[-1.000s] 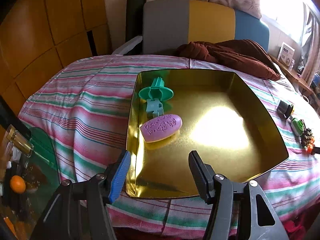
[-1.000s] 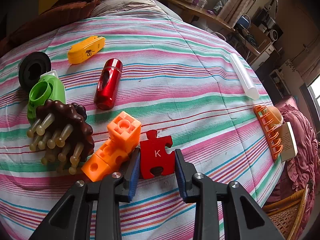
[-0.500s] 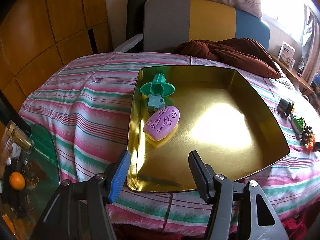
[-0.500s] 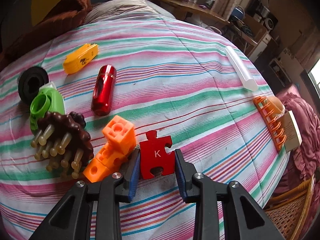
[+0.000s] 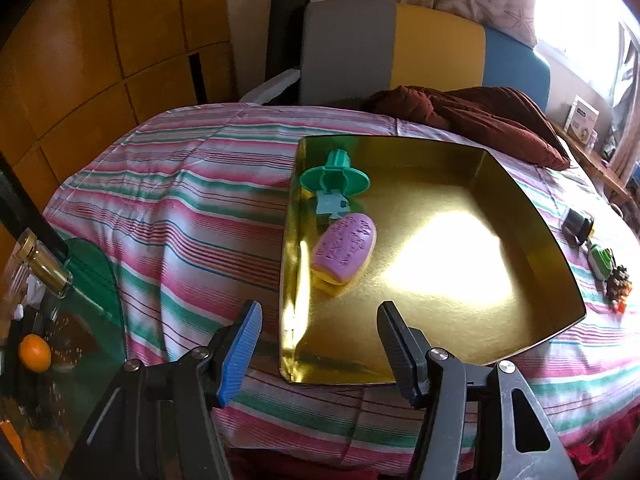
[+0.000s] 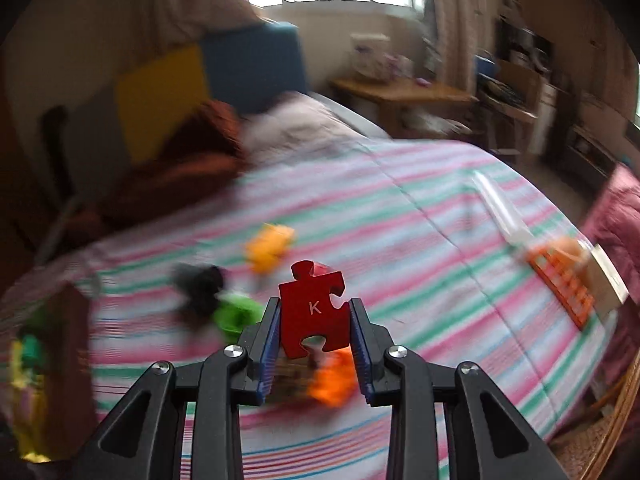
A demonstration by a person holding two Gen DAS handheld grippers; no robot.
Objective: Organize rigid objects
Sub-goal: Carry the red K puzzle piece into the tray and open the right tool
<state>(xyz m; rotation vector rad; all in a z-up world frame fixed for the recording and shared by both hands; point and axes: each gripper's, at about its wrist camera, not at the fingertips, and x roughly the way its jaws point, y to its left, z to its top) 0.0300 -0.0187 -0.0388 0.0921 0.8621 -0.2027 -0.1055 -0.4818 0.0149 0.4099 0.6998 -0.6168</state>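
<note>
A red puzzle piece marked K (image 6: 314, 312) is pinched between the pads of my right gripper (image 6: 314, 320), lifted clear above the striped bedcover; this view is blurred. Below it lie an orange block (image 6: 332, 376), a green piece (image 6: 234, 314), a black round piece (image 6: 200, 284) and a yellow-orange toy (image 6: 270, 248). In the left wrist view a gold tray (image 5: 520, 200) holds a teal plunger-shaped toy (image 5: 334, 178) and a purple oval stamp (image 5: 346, 246) near its left wall. My left gripper (image 5: 316, 344) hangs open and empty over the tray's near edge.
A brown quilt (image 5: 480, 116) lies behind the tray. Small toys (image 5: 600, 256) sit right of the tray. A glass side table with an orange (image 5: 35, 353) and a bottle (image 5: 40, 268) stands at the left. An orange rack (image 6: 560, 280) and a clear tube (image 6: 500, 208) lie far right.
My right gripper has risen off the bedcover with the red puzzle piece in it and tilted upward, so the room comes into view. The left gripper has barely moved.
</note>
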